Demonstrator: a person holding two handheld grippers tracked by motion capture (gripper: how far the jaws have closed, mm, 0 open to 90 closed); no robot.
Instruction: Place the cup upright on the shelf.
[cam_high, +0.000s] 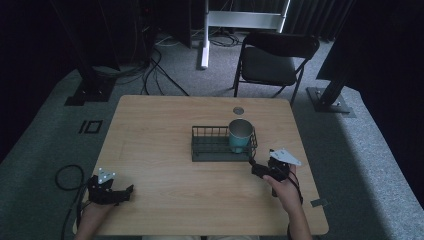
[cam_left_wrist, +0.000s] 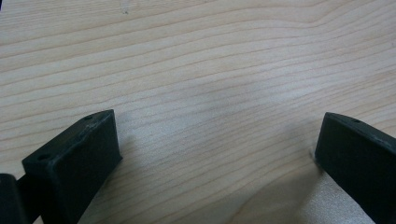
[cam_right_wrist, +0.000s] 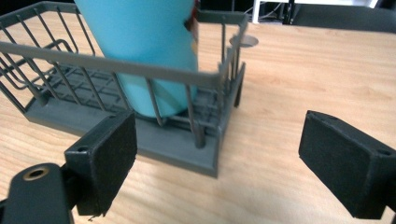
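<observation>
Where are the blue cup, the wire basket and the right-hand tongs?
cup (cam_high: 240, 134): high view, its blue side wall.
basket (cam_high: 210, 155): high view, bare floor left of the cup.
right tongs (cam_high: 261, 167): high view, between the tips.

Black folding chair (cam_high: 272, 62) beyond wooden table (cam_high: 155, 130); cables (cam_high: 155, 75) on grey carpet.

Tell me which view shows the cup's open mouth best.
The high view: it looks down into the teal cup, standing upright at the right end of the wire basket, so the rim and inside show. The right gripper view shows the cup's side, its top cut off. The left gripper view shows bare tabletop.
</observation>
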